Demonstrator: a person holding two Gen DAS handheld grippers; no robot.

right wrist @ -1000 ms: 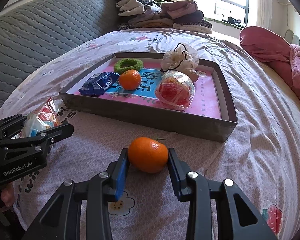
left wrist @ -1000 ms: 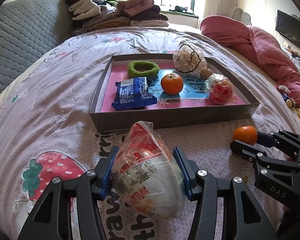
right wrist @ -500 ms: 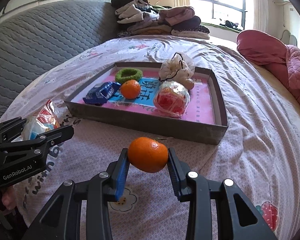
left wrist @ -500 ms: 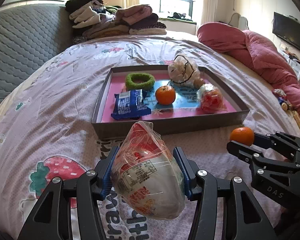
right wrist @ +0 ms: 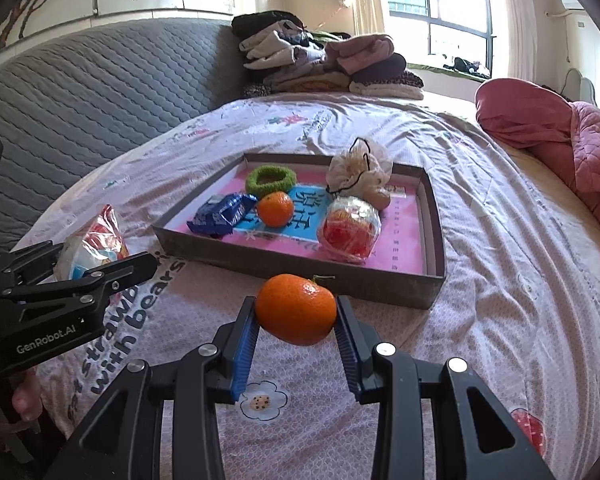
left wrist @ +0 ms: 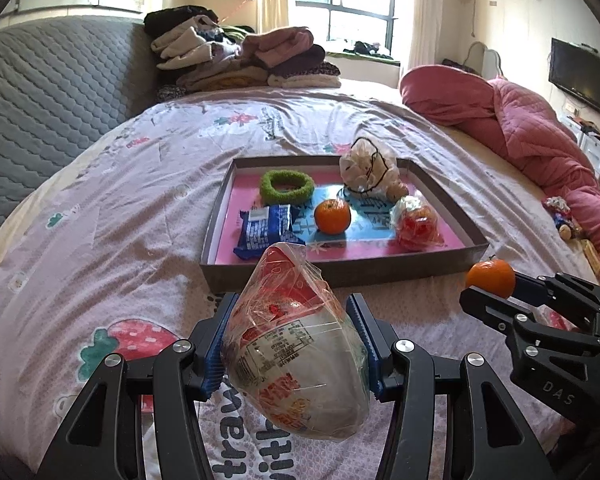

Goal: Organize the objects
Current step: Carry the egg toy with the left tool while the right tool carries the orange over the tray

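Note:
My left gripper (left wrist: 292,332) is shut on a plastic-wrapped noodle bowl (left wrist: 296,344) and holds it above the bedsheet, in front of the grey tray (left wrist: 340,272). My right gripper (right wrist: 296,320) is shut on an orange (right wrist: 296,308), lifted above the sheet before the tray's near wall (right wrist: 300,268). The tray holds a green ring (left wrist: 286,186), a blue snack packet (left wrist: 266,230), another orange (left wrist: 332,216), a wrapped red item (left wrist: 416,222) and a white mesh bag (left wrist: 368,168). The right gripper with its orange (left wrist: 490,278) shows in the left wrist view; the left gripper with the bowl (right wrist: 92,244) shows in the right wrist view.
The tray lies mid-bed on a pink printed sheet (left wrist: 120,232). Folded clothes (left wrist: 240,56) are stacked at the far end. A pink quilt (left wrist: 520,128) lies at the right. A grey padded headboard (left wrist: 40,92) runs along the left. Small toys (left wrist: 564,220) lie at the right edge.
Both grippers have risen from the sheet with their loads; the tray looks farther away and lower in both views. Contents of the tray have not moved.

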